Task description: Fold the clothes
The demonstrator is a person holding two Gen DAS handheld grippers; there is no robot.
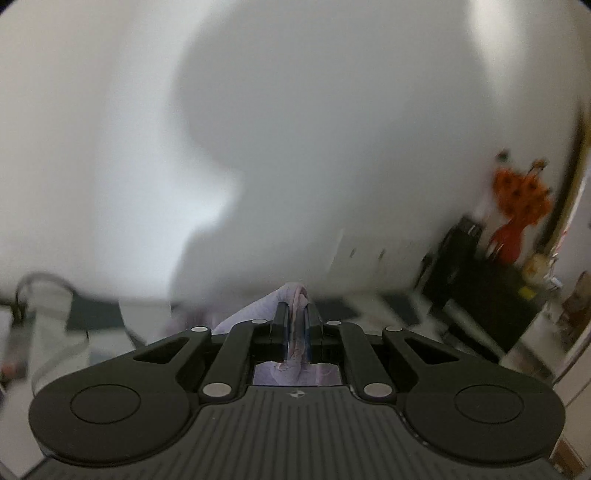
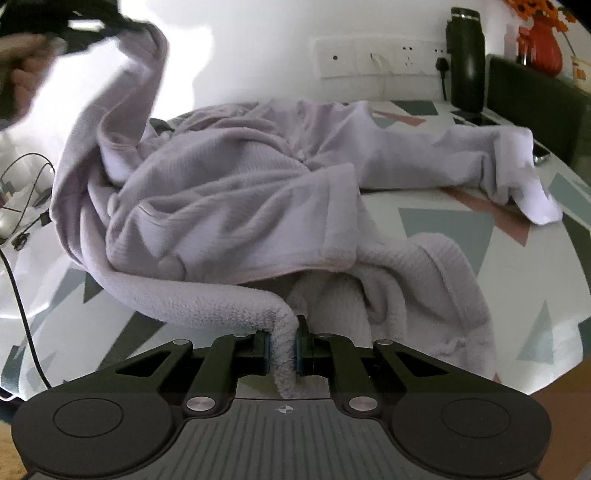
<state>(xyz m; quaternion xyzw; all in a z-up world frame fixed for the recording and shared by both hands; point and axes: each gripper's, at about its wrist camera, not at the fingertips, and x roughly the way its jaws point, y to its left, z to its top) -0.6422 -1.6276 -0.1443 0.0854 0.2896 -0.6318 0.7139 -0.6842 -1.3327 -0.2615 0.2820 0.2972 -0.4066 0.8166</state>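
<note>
A lilac fleece garment (image 2: 229, 184) lies crumpled across the patterned table (image 2: 461, 258), one sleeve stretched out to the right. My right gripper (image 2: 283, 343) is shut on a fleecy hem of it near the table's front edge. In the right wrist view my left gripper (image 2: 125, 26), held by a hand (image 2: 22, 74), lifts another part of the garment high at the upper left; it is blurred. The left wrist view is blurred too, and there the left gripper (image 1: 297, 314) is shut on a thin fold of the lilac garment (image 1: 295, 354) in front of a white wall.
A black flask (image 2: 467, 59) stands at the back right by wall sockets (image 2: 380, 59). A black box (image 2: 532, 88) and an orange vase (image 2: 541, 44) sit beyond it. Dark cables (image 2: 22, 184) lie at the table's left edge.
</note>
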